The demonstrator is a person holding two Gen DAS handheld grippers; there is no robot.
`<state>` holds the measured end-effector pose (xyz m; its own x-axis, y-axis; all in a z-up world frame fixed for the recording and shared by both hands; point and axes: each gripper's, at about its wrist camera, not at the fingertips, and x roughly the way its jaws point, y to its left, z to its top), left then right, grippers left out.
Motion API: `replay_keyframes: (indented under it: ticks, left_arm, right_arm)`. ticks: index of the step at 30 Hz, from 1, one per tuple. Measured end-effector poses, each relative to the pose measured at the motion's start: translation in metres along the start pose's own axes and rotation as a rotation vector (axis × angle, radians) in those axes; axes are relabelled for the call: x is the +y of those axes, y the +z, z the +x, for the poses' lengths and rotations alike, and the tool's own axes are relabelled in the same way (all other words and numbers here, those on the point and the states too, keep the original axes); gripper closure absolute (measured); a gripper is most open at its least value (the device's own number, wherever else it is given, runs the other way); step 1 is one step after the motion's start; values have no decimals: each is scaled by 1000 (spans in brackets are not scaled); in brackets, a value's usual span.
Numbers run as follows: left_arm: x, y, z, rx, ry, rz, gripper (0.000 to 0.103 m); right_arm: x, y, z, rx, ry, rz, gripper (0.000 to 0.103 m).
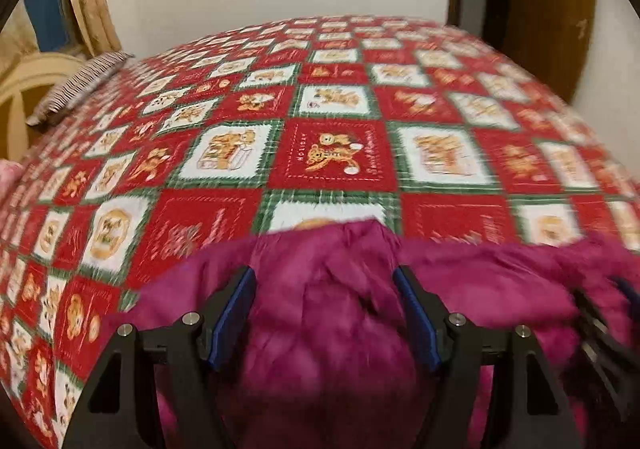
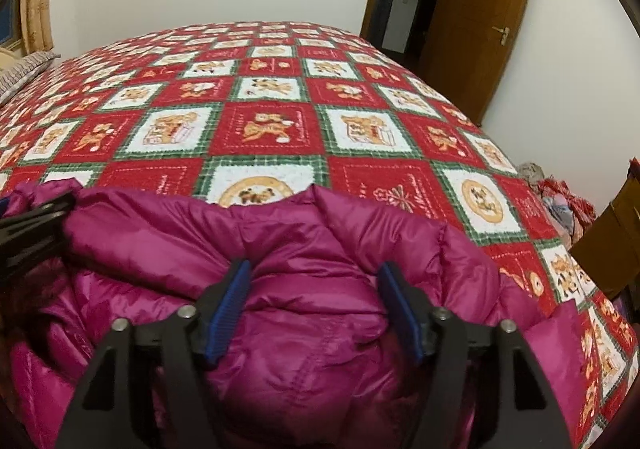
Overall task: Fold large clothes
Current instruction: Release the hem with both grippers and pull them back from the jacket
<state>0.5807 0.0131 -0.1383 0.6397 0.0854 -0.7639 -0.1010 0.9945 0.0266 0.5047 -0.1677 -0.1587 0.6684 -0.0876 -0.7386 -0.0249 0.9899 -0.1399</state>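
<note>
Hovering over the puffy magenta quilted down jacket, the right gripper has its blue-padded fingers spread wide, fabric between them but not pinched. The left gripper is spread just the same over the jacket (that view is blurred). The jacket lies bunched at the near edge of the red, white and green teddy-bear patchwork bedspread. Farther back: a striped pillow, then a brown wooden door.

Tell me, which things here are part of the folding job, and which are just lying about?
Part of the job:
- purple padded jacket
- left gripper
- right gripper
- bed cover, the folding surface

Just lying about:
- striped pillow
- door
- curtain
- heap of bags beside the bed
</note>
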Motion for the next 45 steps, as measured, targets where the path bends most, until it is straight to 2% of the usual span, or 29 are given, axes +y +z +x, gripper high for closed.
replay_keyframes:
  ticks: [3, 8, 13, 16, 22, 26, 29, 40, 45]
  left_arm:
    - [19, -16, -45, -52, -27, 5, 32]
    - [51, -56, -117, -156, -55, 63, 32]
    - [78, -104, -168, -155, -114, 59, 32]
    - [90, -132, -192, -151, -147, 38, 32]
    - [109, -180, -234, -158, -197, -7, 32]
    - [117, -208, -257, -148, -254, -9, 32]
    - [120, -225, -270, -153, -265, 8, 31]
    - [122, -289, -277, -74, -270, 98, 31]
    - [132, -314, -276, -40, -269, 122, 31]
  right_arm:
    - [-9, -2, -14, 7, 44, 38, 32]
    - [-22, -16, -81, -94, 45, 109, 32]
    - [-10, -41, -154, -127, 16, 41, 32]
    - [2, -62, -201, -153, 40, 29, 32]
    - [13, -98, -259, -180, 109, 48, 28]
    - [11, -121, -283, -167, 181, 83, 25]
    - [11, -135, -295, -153, 190, 92, 23]
    - [1, -181, -306, -99, 135, 60, 21]
    - [-35, -217, -302, -78, 90, 68, 21]
